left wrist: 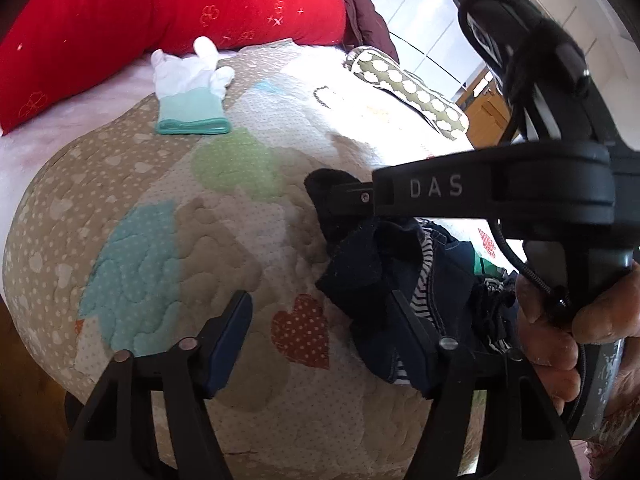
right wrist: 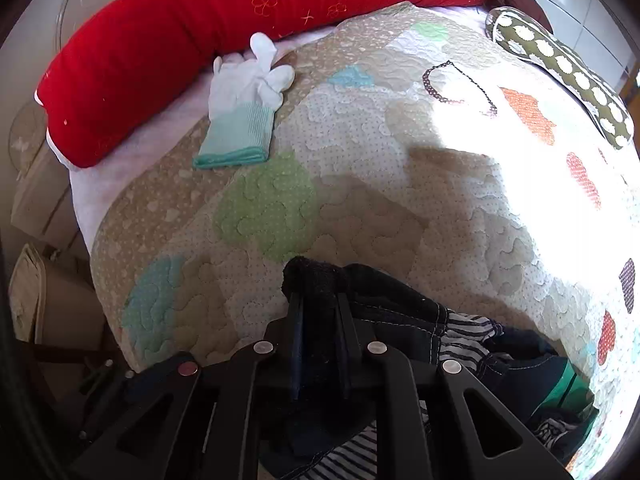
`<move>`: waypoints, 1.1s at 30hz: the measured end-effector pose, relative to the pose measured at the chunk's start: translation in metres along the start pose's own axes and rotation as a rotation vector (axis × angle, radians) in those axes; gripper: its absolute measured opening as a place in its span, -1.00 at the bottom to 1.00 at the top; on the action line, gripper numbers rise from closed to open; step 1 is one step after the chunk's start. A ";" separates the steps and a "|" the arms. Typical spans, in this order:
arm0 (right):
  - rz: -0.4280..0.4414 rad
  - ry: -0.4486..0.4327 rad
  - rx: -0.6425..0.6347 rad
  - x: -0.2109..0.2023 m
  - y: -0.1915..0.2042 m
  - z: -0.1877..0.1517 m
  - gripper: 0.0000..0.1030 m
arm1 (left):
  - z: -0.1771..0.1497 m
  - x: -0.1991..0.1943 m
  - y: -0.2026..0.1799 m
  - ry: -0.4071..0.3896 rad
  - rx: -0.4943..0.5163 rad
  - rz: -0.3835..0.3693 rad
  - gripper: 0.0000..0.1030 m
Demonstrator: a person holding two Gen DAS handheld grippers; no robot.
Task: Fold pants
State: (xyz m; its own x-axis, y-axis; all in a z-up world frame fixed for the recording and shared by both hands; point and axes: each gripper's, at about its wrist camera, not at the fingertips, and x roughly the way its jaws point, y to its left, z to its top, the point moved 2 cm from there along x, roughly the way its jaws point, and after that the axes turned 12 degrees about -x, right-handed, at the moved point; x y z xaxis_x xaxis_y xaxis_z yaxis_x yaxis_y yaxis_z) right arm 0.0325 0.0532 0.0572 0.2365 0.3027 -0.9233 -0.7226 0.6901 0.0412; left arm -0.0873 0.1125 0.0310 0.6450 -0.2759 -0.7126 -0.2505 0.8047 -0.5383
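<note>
Quilted bed (right wrist: 360, 184), dark pants (right wrist: 400, 312) bunched at near edge. Right gripper (right wrist: 320, 300) clamped on a soft floppy corner; left gripper (left wrist: 320, 344) half open, gripping nothing. Better grabbing the hem.

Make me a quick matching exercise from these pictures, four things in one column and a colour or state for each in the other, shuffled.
1. long bolster pillow
2. knitted work glove
3. right tongs
4. left tongs

a. open above the quilt
b. white with a mint green cuff
c. red
d. shut on the dark navy pants

Pairs: 1-c, 2-b, 3-d, 4-a
</note>
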 end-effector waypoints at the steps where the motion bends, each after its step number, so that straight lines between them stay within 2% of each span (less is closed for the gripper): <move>1: 0.017 -0.019 0.016 -0.006 -0.003 -0.002 -0.72 | -0.001 0.001 -0.007 0.015 0.014 -0.011 -0.38; 2: 0.028 -0.037 0.033 -0.013 -0.007 -0.005 -0.72 | -0.002 0.002 -0.013 0.034 0.020 -0.028 -0.63; 5: 0.058 -0.104 0.085 -0.033 -0.019 -0.012 -0.72 | -0.005 -0.002 -0.034 0.036 0.040 -0.054 -0.65; 11: 0.116 -0.268 0.210 -0.085 -0.052 -0.050 -0.72 | -0.023 -0.017 -0.095 0.067 0.136 -0.159 -0.65; 17: 0.158 -0.401 0.400 -0.125 -0.114 -0.119 -0.72 | -0.049 -0.016 -0.156 0.160 0.244 -0.249 -0.63; 21: 0.166 -0.433 0.531 -0.131 -0.158 -0.168 -0.72 | -0.059 -0.018 -0.172 0.197 0.280 -0.284 -0.42; 23: 0.158 -0.424 0.575 -0.126 -0.176 -0.190 -0.68 | -0.056 -0.016 -0.172 0.186 0.285 -0.268 -0.25; 24: 0.140 -0.410 0.591 -0.123 -0.183 -0.200 -0.64 | -0.053 -0.015 -0.171 0.175 0.286 -0.245 -0.23; 26: 0.038 -0.380 0.630 -0.123 -0.197 -0.218 -0.57 | -0.050 -0.011 -0.167 0.170 0.272 -0.201 -0.22; 28: -0.038 -0.399 0.645 -0.132 -0.209 -0.231 -0.57 | -0.046 -0.002 -0.162 0.184 0.249 -0.160 -0.20; 30: -0.036 -0.455 0.661 -0.145 -0.212 -0.239 -0.57 | -0.044 0.010 -0.158 0.194 0.243 -0.109 -0.20; 33: 0.035 -0.511 0.615 -0.158 -0.204 -0.237 -0.57 | -0.050 0.028 -0.146 0.231 0.231 -0.050 -0.20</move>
State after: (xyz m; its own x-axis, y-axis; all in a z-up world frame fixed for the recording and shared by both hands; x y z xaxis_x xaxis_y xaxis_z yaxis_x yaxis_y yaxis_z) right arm -0.0113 -0.2911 0.1041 0.5964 0.4916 -0.6345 -0.2828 0.8685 0.4071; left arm -0.0683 -0.0391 0.0674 0.4649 -0.4083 -0.7856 -0.0354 0.8780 -0.4773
